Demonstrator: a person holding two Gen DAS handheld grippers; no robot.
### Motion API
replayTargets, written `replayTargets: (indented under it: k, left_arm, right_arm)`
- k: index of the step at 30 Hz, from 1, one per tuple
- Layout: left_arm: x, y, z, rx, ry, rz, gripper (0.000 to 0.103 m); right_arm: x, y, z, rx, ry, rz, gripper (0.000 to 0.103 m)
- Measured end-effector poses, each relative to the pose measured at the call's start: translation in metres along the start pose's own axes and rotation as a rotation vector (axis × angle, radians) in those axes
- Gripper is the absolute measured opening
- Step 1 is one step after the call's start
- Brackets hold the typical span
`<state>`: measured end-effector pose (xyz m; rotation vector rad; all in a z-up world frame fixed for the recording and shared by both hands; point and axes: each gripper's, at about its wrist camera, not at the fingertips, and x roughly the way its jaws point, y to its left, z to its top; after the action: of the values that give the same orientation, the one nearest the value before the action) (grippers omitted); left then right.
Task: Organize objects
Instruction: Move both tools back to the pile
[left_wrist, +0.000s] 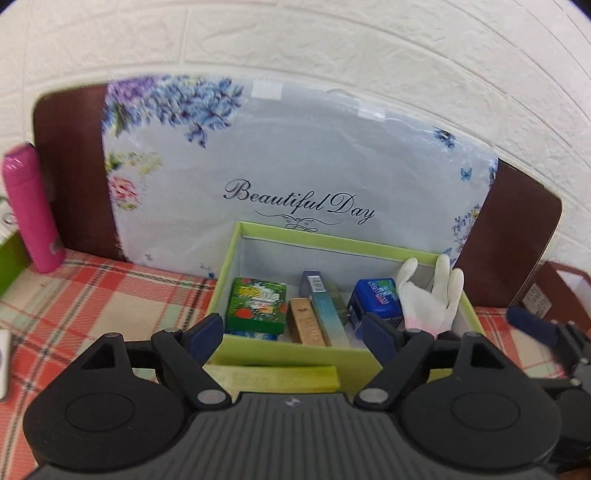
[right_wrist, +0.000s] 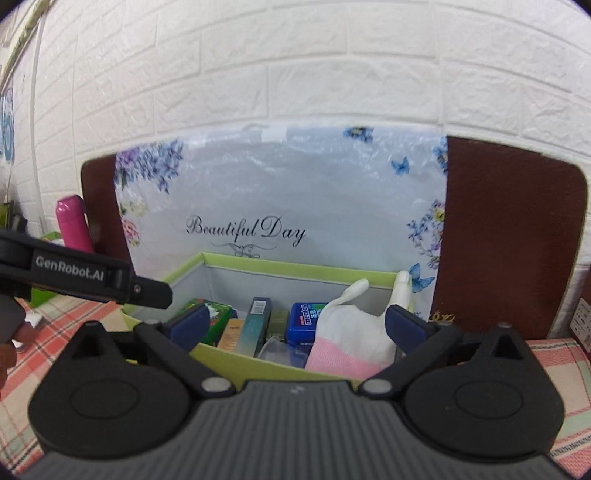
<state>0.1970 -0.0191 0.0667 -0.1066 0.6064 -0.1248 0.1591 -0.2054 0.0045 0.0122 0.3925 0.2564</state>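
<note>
An open light-green box (left_wrist: 332, 243) (right_wrist: 295, 267) stands on the checked cloth. Inside it lie a green floral pack (left_wrist: 256, 304) (right_wrist: 218, 312), a tan carton (left_wrist: 304, 325), a long teal carton (left_wrist: 325, 306) (right_wrist: 255, 325), a blue Mentos tub (left_wrist: 375, 299) (right_wrist: 304, 321) and a white glove with a pink cuff (left_wrist: 432, 291) (right_wrist: 351, 332). My left gripper (left_wrist: 293, 332) hangs open at the box's near wall with nothing between its fingers. My right gripper (right_wrist: 295, 325) is open too, wide, its right pad (right_wrist: 404, 325) just in front of the glove without pressing it. A yellow-green flat strip (left_wrist: 277, 376) lies before the box.
A floral "Beautiful Day" board (left_wrist: 295, 166) (right_wrist: 277, 206) leans on a brown panel (right_wrist: 509, 240) against the white brick wall. A pink bottle (left_wrist: 31, 210) (right_wrist: 72, 221) and another green box (left_wrist: 11, 258) stand at the left. The left gripper's body (right_wrist: 92, 277) crosses the right wrist view.
</note>
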Motion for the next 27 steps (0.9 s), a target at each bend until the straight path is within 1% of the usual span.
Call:
replayTargets:
  k: [2,5,9,13,21,27]
  left_arm:
    - [-0.015,-0.005,-0.008,0.036,-0.008,0.028,0.085]
    - [-0.032,-0.010,-0.024,0.055,0.000,0.036,0.085]
    - [-0.046,-0.014,-0.045,0.040,0.035,0.016,0.085]
    - [-0.057,-0.017,-0.064,0.015,0.065,-0.010,0.085]
    - [-0.070,-0.016,-0.084,0.010,0.087,0.001,0.085]
    - [-0.073,-0.004,-0.098,-0.014,0.118,0.014,0.085]
  right_arm:
    - [-0.019,-0.003,-0.002,0.016,-0.012,0.012,0.103]
    - [-0.046,-0.009,-0.009,0.054,-0.018,0.029,0.103]
    - [-0.076,-0.013,-0.023,0.086,-0.010,0.026,0.103]
    - [-0.098,-0.012,-0.036,0.087,-0.004,0.005,0.103]
    - [-0.116,-0.006,-0.055,0.093,0.026,-0.001,0.103]
    - [-0.121,0.002,-0.069,0.088,0.064,0.009,0.103]
